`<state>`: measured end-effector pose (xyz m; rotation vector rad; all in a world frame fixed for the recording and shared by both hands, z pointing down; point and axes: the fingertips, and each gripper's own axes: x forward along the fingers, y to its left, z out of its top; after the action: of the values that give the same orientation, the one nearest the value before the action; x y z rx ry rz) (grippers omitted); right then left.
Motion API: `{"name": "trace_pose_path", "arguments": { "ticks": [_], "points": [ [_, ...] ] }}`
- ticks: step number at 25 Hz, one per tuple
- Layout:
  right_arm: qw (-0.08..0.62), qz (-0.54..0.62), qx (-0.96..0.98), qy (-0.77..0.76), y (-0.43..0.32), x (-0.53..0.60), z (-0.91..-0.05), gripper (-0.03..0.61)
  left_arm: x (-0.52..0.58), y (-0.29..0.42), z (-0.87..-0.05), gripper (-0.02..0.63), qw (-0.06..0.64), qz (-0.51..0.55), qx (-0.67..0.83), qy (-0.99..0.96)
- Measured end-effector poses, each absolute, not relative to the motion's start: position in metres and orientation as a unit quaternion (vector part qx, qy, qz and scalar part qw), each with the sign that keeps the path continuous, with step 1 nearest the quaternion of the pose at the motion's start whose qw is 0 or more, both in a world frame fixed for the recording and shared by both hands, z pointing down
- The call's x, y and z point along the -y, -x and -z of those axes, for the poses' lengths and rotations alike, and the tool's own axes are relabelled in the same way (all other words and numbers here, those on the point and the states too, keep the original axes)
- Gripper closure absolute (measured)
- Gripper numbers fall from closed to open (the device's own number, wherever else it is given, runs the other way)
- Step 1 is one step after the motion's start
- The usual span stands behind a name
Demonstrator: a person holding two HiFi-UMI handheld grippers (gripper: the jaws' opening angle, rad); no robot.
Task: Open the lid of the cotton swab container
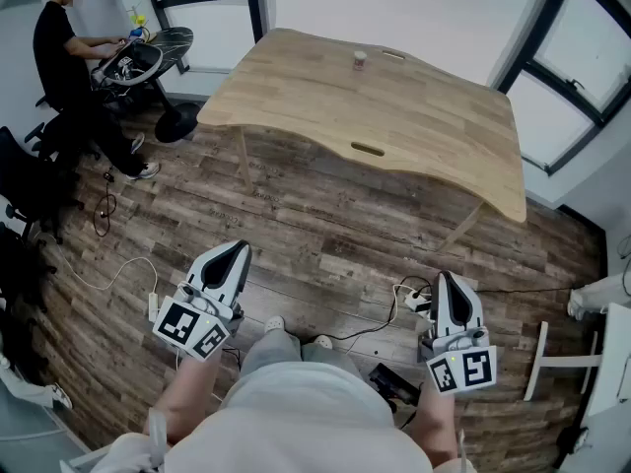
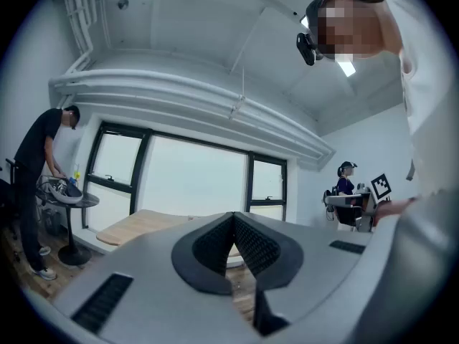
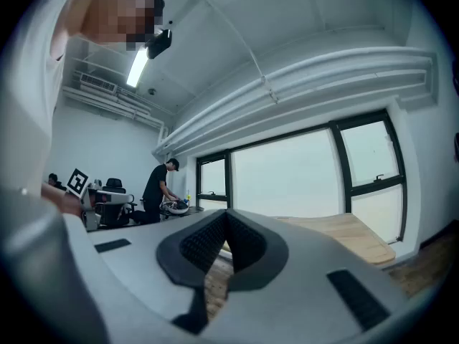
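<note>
Closest to the head camera is the wearer's pale shirt (image 1: 296,422) at 6 o'clock. The two tongs are held out level on either side of it, above a dark plank floor (image 1: 296,215). The left gripper (image 1: 233,252) sits at 7 o'clock and the right gripper (image 1: 443,280) at 5 o'clock. Both have their jaws pressed together with nothing between them; each gripper's own view shows the ribbed pads meeting in a closed seam. Cables (image 1: 380,328) trail across the floor between the grippers. The light wooden table (image 1: 434,136) spreads from 12 to 2 o'clock. The cotton swab container (image 1: 360,60), a small pale tub, stands upright on it at 12 o'clock, near the far edge and well apart from both grippers. It is too small to tell how its lid sits. At 10 o'clock a person in black (image 1: 61,52) bends over a round stand (image 1: 148,55).
</note>
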<state>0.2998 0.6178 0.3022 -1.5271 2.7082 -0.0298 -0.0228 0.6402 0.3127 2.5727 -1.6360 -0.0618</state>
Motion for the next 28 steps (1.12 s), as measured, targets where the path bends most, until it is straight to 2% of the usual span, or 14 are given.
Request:
{"name": "trace_pose_path", "arguments": {
  "ticks": [28],
  "points": [
    [0.053,0.035,-0.885,0.462,-0.293,-0.589,-0.298,0.563,-0.611,0.002,-0.317,0.601,0.031,0.000,0.543,-0.839]
  ]
}}
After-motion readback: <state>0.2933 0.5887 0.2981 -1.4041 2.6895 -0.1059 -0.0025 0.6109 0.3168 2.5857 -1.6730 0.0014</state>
